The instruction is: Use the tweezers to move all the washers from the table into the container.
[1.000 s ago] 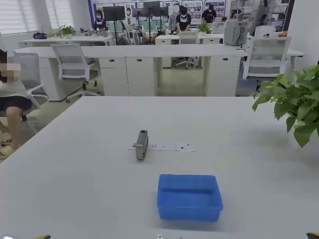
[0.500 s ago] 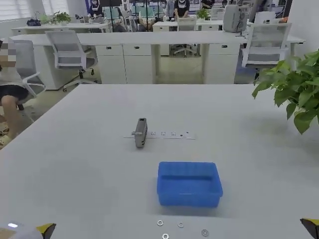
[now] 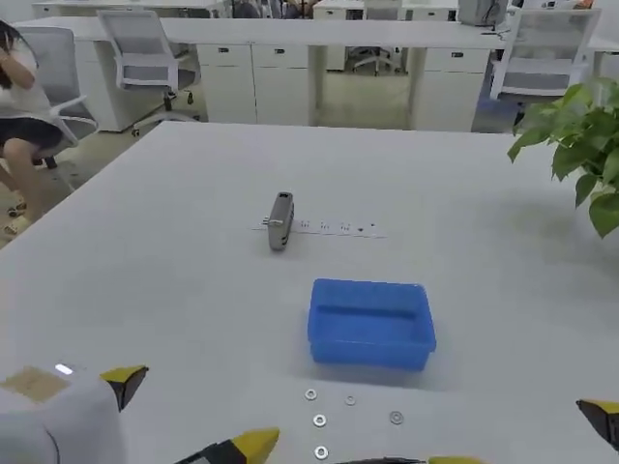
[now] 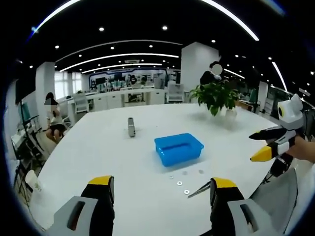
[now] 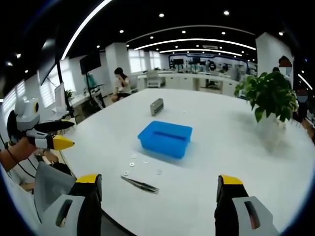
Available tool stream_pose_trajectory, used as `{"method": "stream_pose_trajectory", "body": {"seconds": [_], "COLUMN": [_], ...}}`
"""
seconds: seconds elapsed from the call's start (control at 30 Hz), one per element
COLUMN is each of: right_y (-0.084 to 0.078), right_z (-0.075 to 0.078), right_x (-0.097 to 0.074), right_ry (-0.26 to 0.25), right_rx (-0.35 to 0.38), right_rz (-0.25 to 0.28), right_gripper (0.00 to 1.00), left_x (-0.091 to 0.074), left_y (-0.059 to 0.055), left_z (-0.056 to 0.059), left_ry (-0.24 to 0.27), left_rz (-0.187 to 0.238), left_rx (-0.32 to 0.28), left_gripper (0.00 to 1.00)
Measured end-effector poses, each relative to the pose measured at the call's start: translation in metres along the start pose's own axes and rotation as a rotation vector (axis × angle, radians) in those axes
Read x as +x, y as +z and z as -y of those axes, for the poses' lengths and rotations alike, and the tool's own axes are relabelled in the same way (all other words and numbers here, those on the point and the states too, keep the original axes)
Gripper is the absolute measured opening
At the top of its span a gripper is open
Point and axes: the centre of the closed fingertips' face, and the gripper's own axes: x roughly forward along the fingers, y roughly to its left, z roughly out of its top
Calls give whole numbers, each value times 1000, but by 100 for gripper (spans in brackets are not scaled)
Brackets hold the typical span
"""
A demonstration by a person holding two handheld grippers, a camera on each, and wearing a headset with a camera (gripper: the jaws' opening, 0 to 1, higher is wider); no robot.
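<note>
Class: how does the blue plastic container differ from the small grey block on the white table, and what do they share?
The blue plastic container is wider than the small grey block. The container is an open tray; the block looks solid and narrow. Both rest on the white table, apart.

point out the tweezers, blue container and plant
tweezers (image 5: pixel 140 185), right gripper view, mid-length of its arms
blue container (image 3: pixel 371 351), head view, front wall
plant (image 3: pixel 569 155), head view, a leaf
</note>
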Motion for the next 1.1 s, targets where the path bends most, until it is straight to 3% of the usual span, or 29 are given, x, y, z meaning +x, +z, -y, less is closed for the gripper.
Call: {"method": "stream_pose_trajectory", "body": {"seconds": [0.13,0.27,0.33,0.47,0.6,0.8,0.93,1.1], "right_y": [-3,-7,-10,-15,-20,-24,-26,-26], "right_z": [2,3,4,6,7,9,10,7], "right_x": [3,6,7,9,10,12,15,18], "right_ry": [-4,-1,1,4,11,27,41,56], "right_rx": [-11,-6,-4,-1,8,18,35,25], "right_rz": [-6,-16,-23,-42,-57,-77,-90,-99], "right_gripper": [96,95,95,95,94,93,92,90], "left_x": [5,16,22,35,48,68,80,95], "left_y": [3,-3,-8,-11,-28,-54,-67,-80], "left_z": [8,21,27,35,42,56,60,67], "left_ry": [-36,-113,-167,-228,-301,-386,-404,-446], "left_rz": [-2,-46,-73,-105,-196,-308,-349,-375], "left_rx": [13,47,76,137,233,276,331,347], "left_gripper": [79,78,72,58,44,32,22,12]}}
